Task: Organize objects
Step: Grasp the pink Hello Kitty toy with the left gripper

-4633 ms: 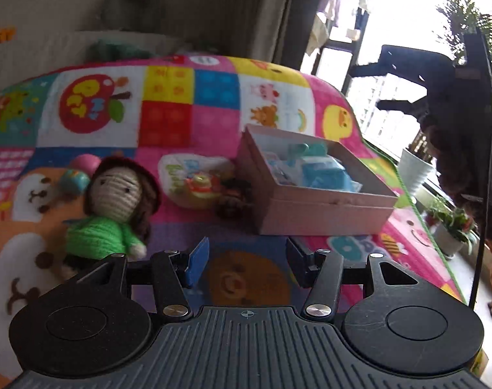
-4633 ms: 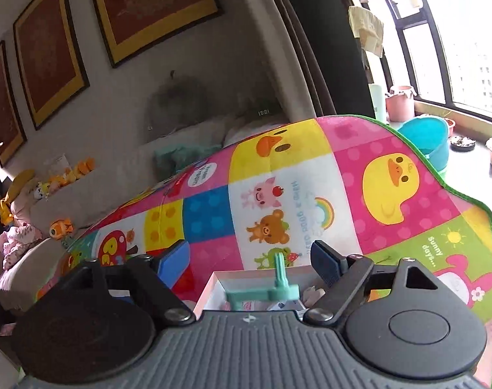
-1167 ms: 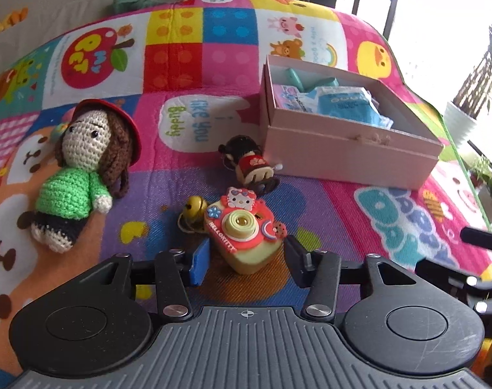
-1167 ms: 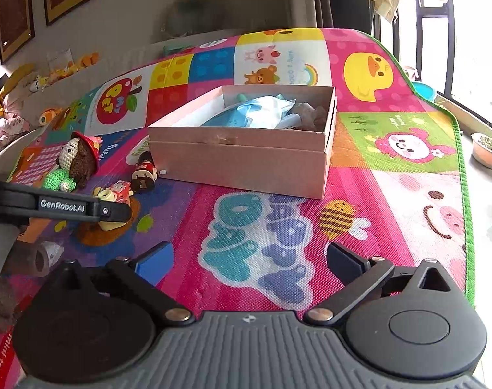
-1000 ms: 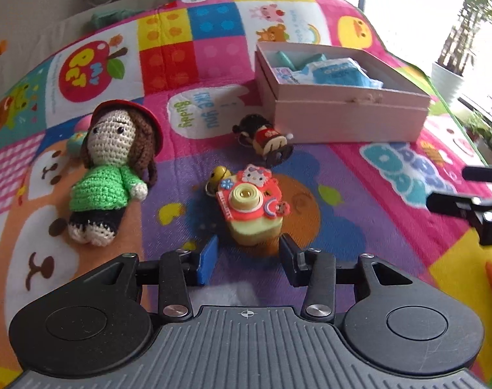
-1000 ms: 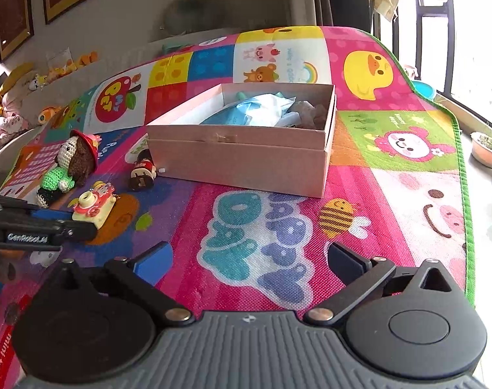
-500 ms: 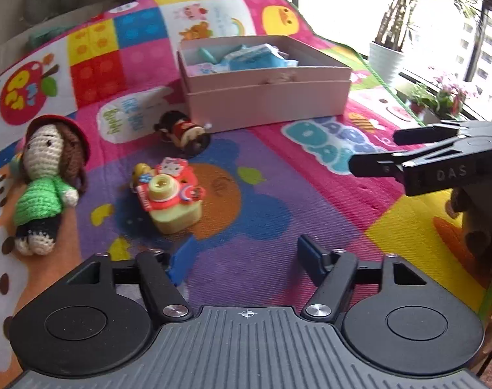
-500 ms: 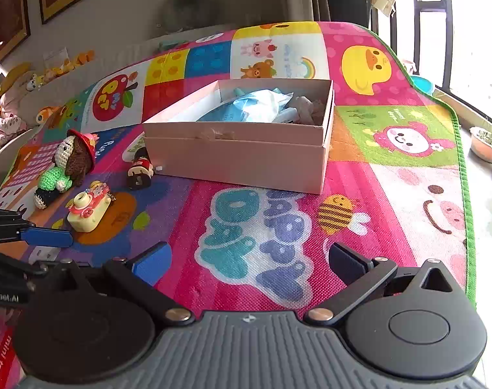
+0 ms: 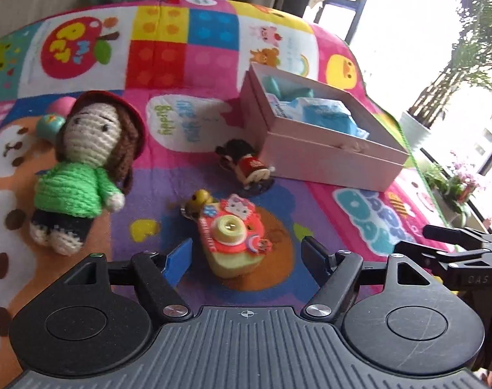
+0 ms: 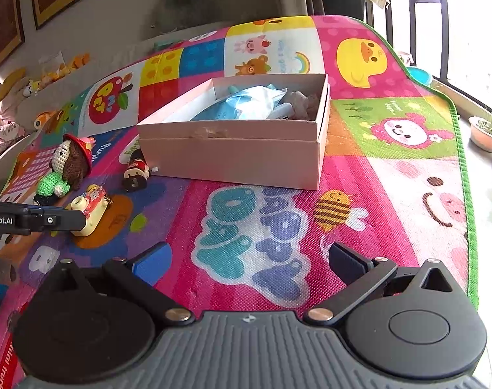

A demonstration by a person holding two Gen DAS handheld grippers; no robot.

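Left wrist view, left to right: small teal ball (image 9: 48, 125) and pink ball (image 9: 60, 105) at the far left of the colourful cartoon-patterned play mat (image 9: 187, 52), half hidden behind a crocheted doll with brown yarn hair, red hat and green sweater (image 9: 80, 168), which lies on its back on the mat. Next comes a small gold bell (image 9: 198, 198), touching the back corner of a yellow plastic toy camera with red front and cartoon cat on top (image 9: 233, 240). Camera sits on the mat's orange circle, roughly centred ahead of the left gripper (image 9: 247, 256), whose blue-padded fingers are spread wide, one on each side of the toy, not touching it. Beyond the camera, a small wooden figure in a red coat with black hat (image 9: 246, 165) lies on its side just beside the open pale pink cardboard box (image 9: 327, 159). Box holds blue plastic-wrapped packets (image 9: 323, 115) and a teal item at the back. Far right, the right gripper (image 9: 463, 253) shows as black bars low over the mat; potted plants (image 9: 453, 188) by the window.

Right wrist view: left gripper's black arm at the left edge, reaching the camera (image 10: 87, 209). Doll (image 10: 62, 170), wooden figure (image 10: 135, 171), pink box (image 10: 239, 152) follow rightward. Right gripper (image 10: 249, 261) hangs above the mat lettering, fingers spread wide, holding nothing.
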